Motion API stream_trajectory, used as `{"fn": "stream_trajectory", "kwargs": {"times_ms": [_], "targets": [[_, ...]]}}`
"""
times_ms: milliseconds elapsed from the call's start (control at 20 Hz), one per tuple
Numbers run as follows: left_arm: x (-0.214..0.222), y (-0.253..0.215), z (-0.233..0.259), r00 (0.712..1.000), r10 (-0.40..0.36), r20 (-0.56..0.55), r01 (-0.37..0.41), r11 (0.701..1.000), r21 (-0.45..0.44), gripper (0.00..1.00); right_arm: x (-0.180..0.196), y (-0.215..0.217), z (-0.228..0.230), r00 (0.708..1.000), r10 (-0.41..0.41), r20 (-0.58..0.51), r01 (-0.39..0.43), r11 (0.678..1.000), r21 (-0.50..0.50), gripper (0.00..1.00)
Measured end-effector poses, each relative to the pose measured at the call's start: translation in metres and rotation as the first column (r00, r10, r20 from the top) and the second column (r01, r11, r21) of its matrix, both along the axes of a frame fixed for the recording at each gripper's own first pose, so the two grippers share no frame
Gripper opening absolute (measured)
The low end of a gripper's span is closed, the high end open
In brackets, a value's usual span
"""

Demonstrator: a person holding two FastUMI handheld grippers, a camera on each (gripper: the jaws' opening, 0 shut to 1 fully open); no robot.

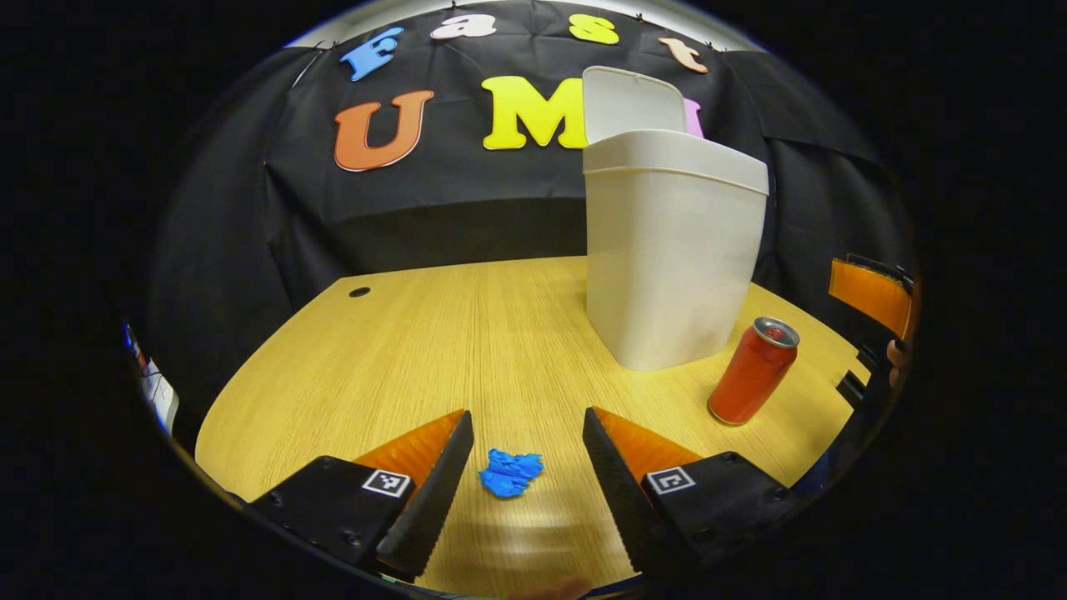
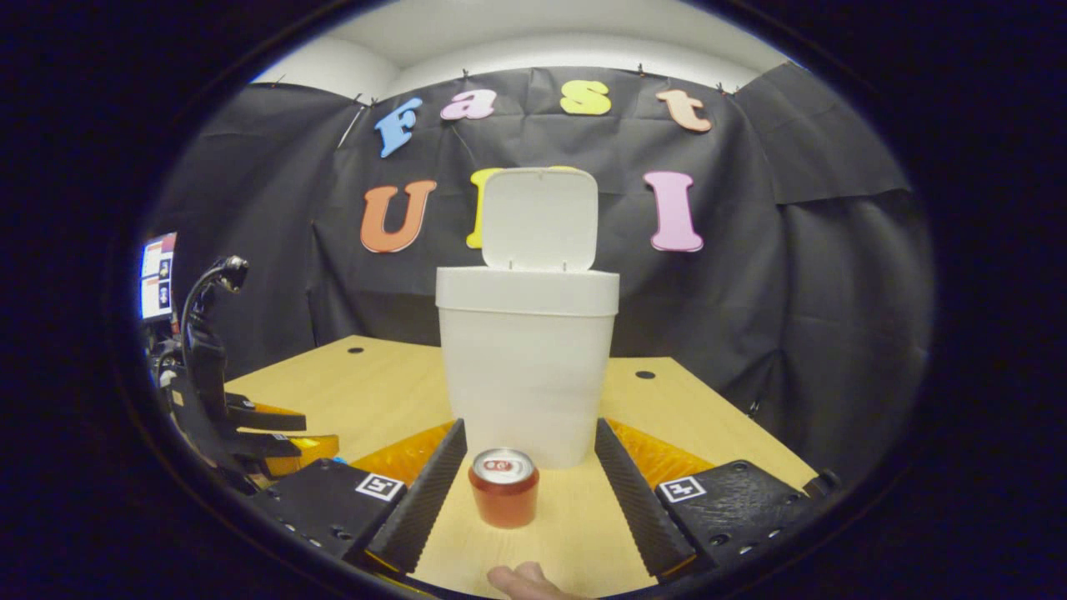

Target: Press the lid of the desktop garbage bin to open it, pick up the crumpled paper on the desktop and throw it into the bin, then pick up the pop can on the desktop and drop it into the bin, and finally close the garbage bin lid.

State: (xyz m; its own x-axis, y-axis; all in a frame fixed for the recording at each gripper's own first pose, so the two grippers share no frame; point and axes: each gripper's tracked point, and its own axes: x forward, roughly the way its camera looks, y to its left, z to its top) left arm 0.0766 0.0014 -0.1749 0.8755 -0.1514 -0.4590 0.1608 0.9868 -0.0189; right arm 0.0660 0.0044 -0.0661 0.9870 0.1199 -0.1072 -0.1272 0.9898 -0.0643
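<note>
A white desktop bin (image 1: 671,258) stands on the wooden table with its lid (image 1: 633,104) flipped up. The blue crumpled paper (image 1: 510,472) lies on the table between the fingers of my open left gripper (image 1: 527,433), which touch nothing. A red pop can (image 1: 753,371) stands upright to the right of the bin's base. In the right gripper view the bin (image 2: 527,367) is straight ahead, its lid (image 2: 540,218) upright. The can (image 2: 503,487) stands between the spread fingers of my right gripper (image 2: 527,437), which is open and apart from it.
The wooden table (image 1: 467,350) has a small round hole (image 1: 359,292) at its far left and another (image 2: 644,375) behind the bin. The left gripper (image 2: 250,433) is seen at the left of the right gripper view. A screen (image 2: 157,275) glows at far left.
</note>
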Motion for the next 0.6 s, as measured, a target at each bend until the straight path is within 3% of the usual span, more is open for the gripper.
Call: {"fn": "stream_trajectory", "kwargs": {"times_ms": [50, 200, 400, 500, 600], "targets": [[0.0, 0.002, -0.005, 1.0, 0.002, -0.01, -0.002, 1.0, 0.007, 0.8, -0.005, 0.005, -0.005, 0.999, 0.034, -0.005, -0.034, 0.999, 0.006, 0.95], [0.002, 0.016, -0.012, 0.999, 0.025, -0.025, -0.023, 0.997, 0.08, 0.77, -0.016, 0.01, -0.018, 0.994, 0.107, 0.008, -0.107, 0.994, -0.019, 0.97], [-0.002, 0.015, -0.026, 0.997, -0.006, -0.074, 0.012, 0.997, 0.078, 0.76, -0.022, 0.002, -0.033, 0.995, 0.097, 0.015, -0.096, 0.995, -0.039, 0.95], [-0.002, 0.02, -0.029, 0.996, -0.012, -0.088, 0.021, 0.994, 0.109, 0.72, -0.024, 0.001, -0.029, 0.995, 0.086, 0.05, -0.083, 0.995, -0.049, 0.95], [0.0, 0.021, -0.035, 0.995, -0.012, -0.097, 0.026, 0.989, 0.143, 0.6, -0.022, -0.002, -0.033, 0.996, 0.066, 0.061, -0.061, 0.994, -0.086, 0.95]]}}
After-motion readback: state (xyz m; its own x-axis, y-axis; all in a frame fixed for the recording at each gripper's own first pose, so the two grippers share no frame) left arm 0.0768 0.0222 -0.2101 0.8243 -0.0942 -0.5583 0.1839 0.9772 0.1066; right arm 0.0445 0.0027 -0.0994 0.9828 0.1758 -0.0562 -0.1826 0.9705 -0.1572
